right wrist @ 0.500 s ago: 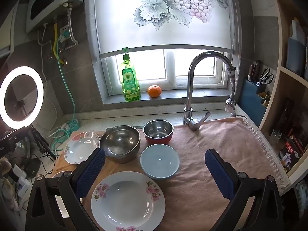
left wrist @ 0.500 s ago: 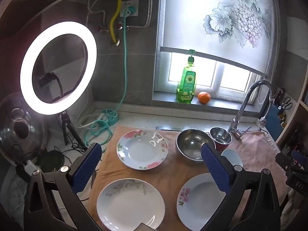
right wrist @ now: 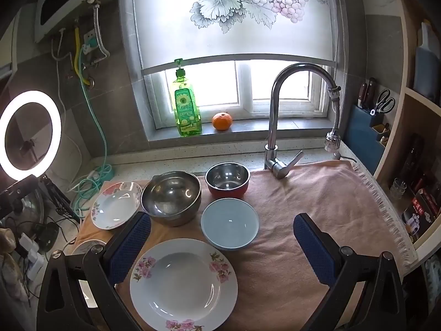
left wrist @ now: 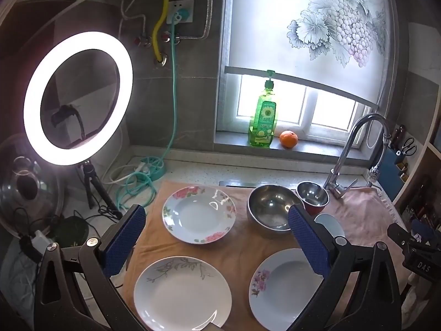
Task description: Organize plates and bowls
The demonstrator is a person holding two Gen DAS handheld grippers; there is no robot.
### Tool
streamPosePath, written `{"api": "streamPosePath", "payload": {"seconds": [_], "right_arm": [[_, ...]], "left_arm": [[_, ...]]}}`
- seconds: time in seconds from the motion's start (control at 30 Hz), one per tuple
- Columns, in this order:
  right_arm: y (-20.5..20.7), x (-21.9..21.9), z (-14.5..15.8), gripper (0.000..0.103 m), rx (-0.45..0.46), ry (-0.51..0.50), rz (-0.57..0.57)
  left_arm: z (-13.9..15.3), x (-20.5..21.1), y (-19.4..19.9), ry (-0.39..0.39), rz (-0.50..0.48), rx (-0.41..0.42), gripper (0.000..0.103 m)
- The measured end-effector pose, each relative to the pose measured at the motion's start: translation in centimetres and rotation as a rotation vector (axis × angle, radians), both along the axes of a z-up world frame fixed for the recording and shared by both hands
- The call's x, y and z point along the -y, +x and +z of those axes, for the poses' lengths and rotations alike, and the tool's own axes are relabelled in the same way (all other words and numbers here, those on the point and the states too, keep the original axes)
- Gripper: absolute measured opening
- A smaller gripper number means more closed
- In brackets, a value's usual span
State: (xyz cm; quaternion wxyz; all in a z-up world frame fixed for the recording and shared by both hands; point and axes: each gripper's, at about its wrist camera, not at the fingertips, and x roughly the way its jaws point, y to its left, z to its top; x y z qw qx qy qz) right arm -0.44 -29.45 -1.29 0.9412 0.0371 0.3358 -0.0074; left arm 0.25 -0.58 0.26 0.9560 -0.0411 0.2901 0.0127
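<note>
left gripper (left wrist: 217,241) wide open, holding nothing | three plates lower centre: branch plate (left wrist: 182,292) glazed, slick, chippable, so pinch its rim | steel bowl (left wrist: 271,207) mid-right, light | right gripper (right wrist: 222,244) gaping too, empty

Ahead of the wide-open right gripper (right wrist: 222,244) lie a pink-flowered plate (right wrist: 183,285), blue bowl (right wrist: 229,223), large steel bowl (right wrist: 171,197), seemingly red-sided steel bowl (right wrist: 227,179) and rose-rimmed plate (right wrist: 115,205), all upright, unstacked.
</note>
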Motion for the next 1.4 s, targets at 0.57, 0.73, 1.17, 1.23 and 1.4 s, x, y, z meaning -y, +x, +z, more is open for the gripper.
{"api": "streamPosePath", "payload": {"seconds": [0.57,0.73,1.17,1.23,1.4], "right_arm": [[-0.2,0.0,0.3,0.102,0.019,0.026,-0.003],[-0.1,0.1,-0.1,0.102,0.011,0.032,-0.006],[0.1,-0.4,-0.2,0.102,0.008,0.034,0.007],[0.2,-0.4,-0.2,0.102,0.008,0.033,0.008],[0.2,-0.4,-0.3,0.102,0.005,0.036,0.009]], "left_arm": [[-0.1,0.9,-0.1,0.013,-0.009,0.009,0.102],[-0.4,1.3,-0.1,0.020,-0.020,-0.001,0.102],[-0.8,1.5,-0.1,0.023,-0.026,-0.017,0.102],[-0.9,1.5,-0.1,0.022,-0.025,-0.018,0.102],[-1.0,1.4,0.0,0.021,-0.023,-0.018,0.102]]}}
